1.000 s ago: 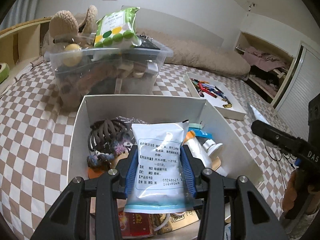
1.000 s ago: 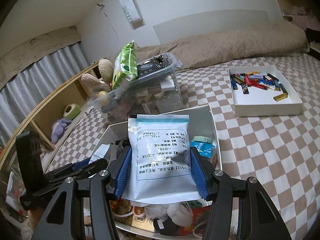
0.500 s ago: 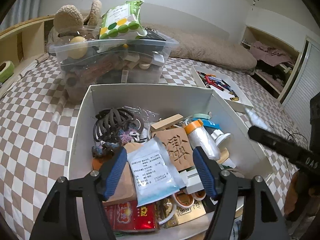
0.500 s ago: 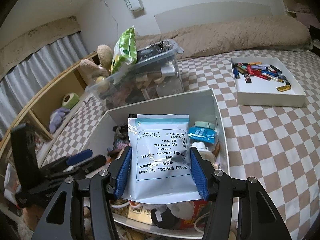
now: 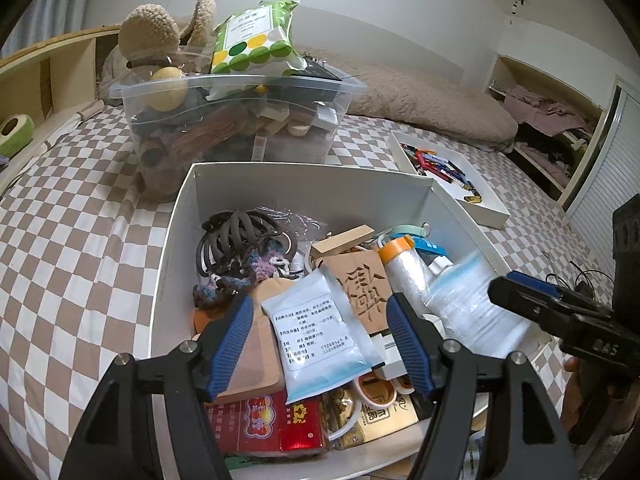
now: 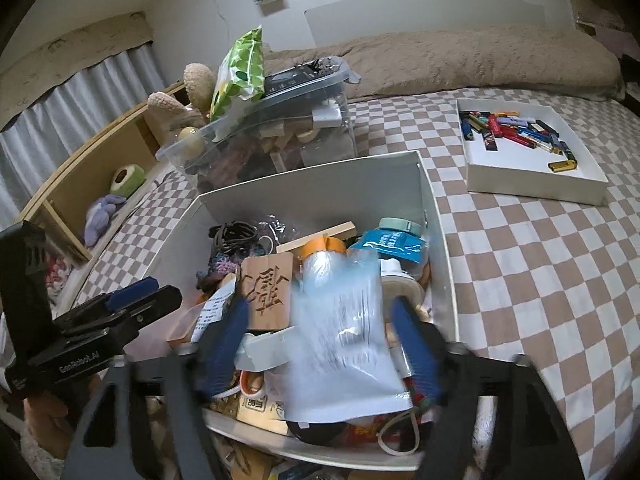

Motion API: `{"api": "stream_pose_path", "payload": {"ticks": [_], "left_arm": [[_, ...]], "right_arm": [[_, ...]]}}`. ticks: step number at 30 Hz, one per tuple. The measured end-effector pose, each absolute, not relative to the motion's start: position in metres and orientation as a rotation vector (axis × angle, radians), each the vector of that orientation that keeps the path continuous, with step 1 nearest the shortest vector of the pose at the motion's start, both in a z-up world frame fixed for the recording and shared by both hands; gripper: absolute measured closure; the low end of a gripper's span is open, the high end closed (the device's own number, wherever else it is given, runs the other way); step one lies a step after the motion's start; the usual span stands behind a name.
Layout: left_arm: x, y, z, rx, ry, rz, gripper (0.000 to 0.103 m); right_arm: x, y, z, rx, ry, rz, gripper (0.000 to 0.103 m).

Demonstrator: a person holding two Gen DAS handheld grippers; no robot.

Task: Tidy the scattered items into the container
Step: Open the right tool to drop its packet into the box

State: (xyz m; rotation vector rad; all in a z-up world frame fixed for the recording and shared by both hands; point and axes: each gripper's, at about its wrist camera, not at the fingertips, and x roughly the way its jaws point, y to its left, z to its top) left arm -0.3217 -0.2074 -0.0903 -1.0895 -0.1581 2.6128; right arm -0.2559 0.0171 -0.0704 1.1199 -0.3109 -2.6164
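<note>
1. Left wrist view: a white sachet (image 5: 316,332) with printed text lies flat on the clutter inside the white container (image 5: 176,240), which sits on the checked bed (image 5: 72,240). Its long axis runs from the near rim toward the far wall, leaning a little left at the top.
2. The sachet lies between the blue pads of the left hand-held gripper (image 5: 320,344), touching neither. The jaws are spread wide, and the gripper points forward and down into the container.
3. Right wrist view: a second sachet (image 6: 344,340), blurred, lies lengthwise between the pads of the right hand-held gripper (image 6: 320,348), its top edge toward the far wall, above the container's near end.
4. This gripper's jaws are opening, pads clear of the sachet. It angles down over the container (image 6: 436,216).
</note>
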Motion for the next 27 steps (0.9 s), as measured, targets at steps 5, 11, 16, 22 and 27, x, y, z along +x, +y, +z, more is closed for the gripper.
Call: {"api": "stream_pose_path", "payload": {"ticks": [5,11,16,22,27], "left_arm": [[-0.3216,-0.2072,-0.0904,-1.09,-0.158,2.613,0.034],[-0.3201,-0.207,-0.0907,-1.089,-0.155,2.612,0.034],[-0.3195,-0.2078,-0.0902,-1.088,-0.155,2.614,0.034],[-0.3177,-0.2094,-0.0871,-1.084,-0.156,2.615,0.034],[-0.3146,-0.2089,-0.0819,-1.071,-0.137,2.62,0.033]], "right_arm": [[-0.254,0.0176,-0.0686,1.107,-0.311,-2.62,0.014],[-0.2542,0.0176,-0.0684,1.106,-0.314,-2.61,0.015],[-0.2531,0.017,-0.0678,1.1,-0.313,-2.608,0.014],[-0.2517,0.0186,-0.0657,1.069,-0.339,-2.603,0.014],[-0.2498,0.0165,-0.0649,1.069,-0.305,-2.617,0.014]]}}
